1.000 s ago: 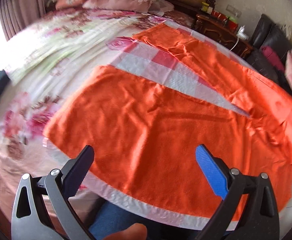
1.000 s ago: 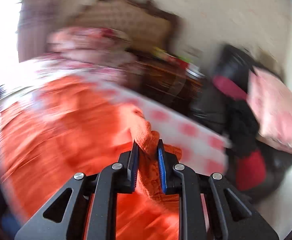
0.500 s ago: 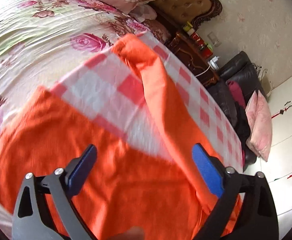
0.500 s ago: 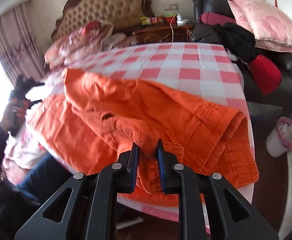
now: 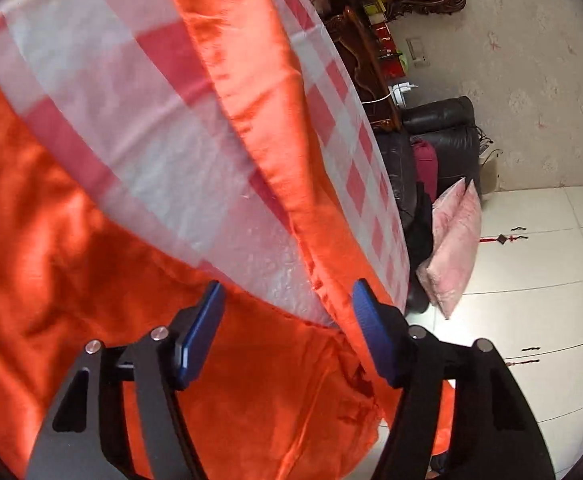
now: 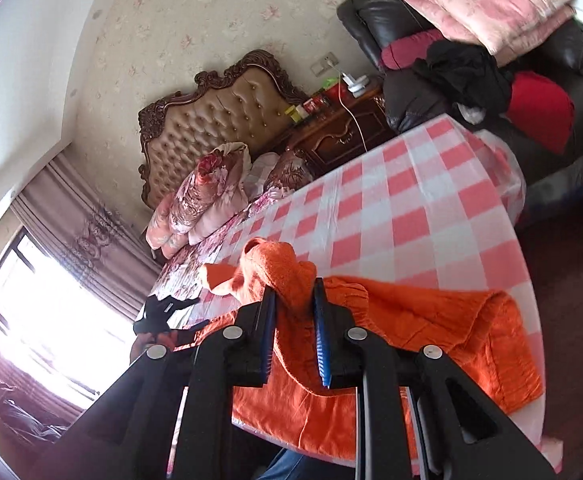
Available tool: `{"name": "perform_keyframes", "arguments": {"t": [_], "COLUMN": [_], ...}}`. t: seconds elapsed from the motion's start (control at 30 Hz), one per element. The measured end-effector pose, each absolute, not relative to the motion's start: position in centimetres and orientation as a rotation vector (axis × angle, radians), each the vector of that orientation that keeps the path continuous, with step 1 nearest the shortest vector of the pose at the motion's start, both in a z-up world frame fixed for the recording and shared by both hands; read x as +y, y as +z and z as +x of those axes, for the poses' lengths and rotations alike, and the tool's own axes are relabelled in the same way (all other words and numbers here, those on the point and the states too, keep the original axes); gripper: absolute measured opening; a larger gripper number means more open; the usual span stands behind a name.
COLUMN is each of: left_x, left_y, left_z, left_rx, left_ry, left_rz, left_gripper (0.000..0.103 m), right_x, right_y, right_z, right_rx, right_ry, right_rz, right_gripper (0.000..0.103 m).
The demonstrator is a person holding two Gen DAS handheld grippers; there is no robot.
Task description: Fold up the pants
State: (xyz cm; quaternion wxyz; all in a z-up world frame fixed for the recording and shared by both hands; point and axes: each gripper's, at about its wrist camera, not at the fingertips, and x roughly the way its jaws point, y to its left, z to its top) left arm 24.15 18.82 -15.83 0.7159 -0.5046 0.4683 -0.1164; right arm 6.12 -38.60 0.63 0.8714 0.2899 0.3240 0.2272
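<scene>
My right gripper (image 6: 293, 308): jaws narrowly apart, clamped on a bunched fold of the orange pants (image 6: 403, 320). My left gripper (image 5: 287, 312): half open and closing, fabric between its pads, not pressed. Pants lie on the pink-checked tablecloth (image 6: 411, 208); bed (image 6: 211, 216) and black sofa (image 6: 431, 92) beyond.

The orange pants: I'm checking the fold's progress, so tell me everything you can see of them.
The orange pants are bright orange, fuzzy, fleece-like fabric with a gathered elastic waistband. They lie rumpled on the pink-and-white checked tablecloth at the table's near edge, partly hanging over it. The right tongs are shut on a bunched fold, lifting it into a peak. In the left wrist view the two legs spread apart over the cloth, and the left tongs, closing, straddle the crotch without gripping.
</scene>
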Motion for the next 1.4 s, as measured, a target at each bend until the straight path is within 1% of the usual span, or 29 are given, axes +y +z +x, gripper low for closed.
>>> {"name": "perform_keyframes", "arguments": {"t": [0.1,0.17,0.43,0.47,0.63,0.83,1.0,1.1,1.17,1.2,1.27,1.3,1.37,1.4], "left_x": [18.6,18.7,16.2,15.7,16.3,19.6,21.5,22.1,22.2,22.4,22.7,23.2,23.8,24.2], "left_y": [-16.7,-16.9,-17.2,-17.3,-17.4,-15.8,-15.5,-16.0,-16.4,-16.6,-16.6,-16.7,-15.6,-14.1], "left_z": [25.9,27.2,28.7,28.9,29.6,28.6,29.1,29.9,30.4,30.5,31.1,30.9,31.6,31.7], "left_rx": [1.013,1.006,1.039,1.034,0.931,0.816,0.776,0.791,0.814,0.825,0.852,0.869,0.885,0.876], "left_ry": [-0.251,-0.231,-0.276,-0.289,-0.326,-0.310,-0.294,-0.279,-0.256,-0.239,-0.202,-0.184,-0.179,-0.181], "left_rz": [-1.170,-1.183,-1.225,-1.231,-1.311,-1.329,-1.348,-1.350,-1.333,-1.331,-1.308,-1.285,-1.239,-1.198], "left_gripper": [0.064,0.058,0.056,0.054,0.047,0.047,0.047,0.040,0.024,0.020,0.003,0.001,0.001,0.001], "right_x": [-38.4,-38.4,-39.0,-39.0,-38.9,-40.2,-40.4,-40.4,-40.4,-40.4,-40.4,-40.3,-40.1,-39.9], "right_y": [1.1,1.3,2.8,3.1,4.6,4.5,3.5,3.3,3.2,3.2,3.1,3.0,2.9,2.9], "right_z": [6.2,6.3,6.9,7.0,7.2,7.2,7.8,7.9,7.8,7.8,7.9,7.9,8.2,8.5], "right_rx": [0.686,0.688,0.667,0.663,0.642,0.642,0.664,0.672,0.672,0.673,0.677,0.680,0.691,0.696], "right_ry": [0.481,0.482,0.505,0.511,0.518,0.465,0.442,0.433,0.431,0.429,0.416,0.405,0.382,0.368], "right_rz": [0.586,0.578,0.572,0.567,0.538,0.540,0.555,0.556,0.560,0.558,0.550,0.541,0.520,0.506], "right_gripper": [0.019,0.019,0.019,0.019,0.019,0.019,0.019,0.019,0.019,0.019,0.019,0.019,0.019,0.019]}}
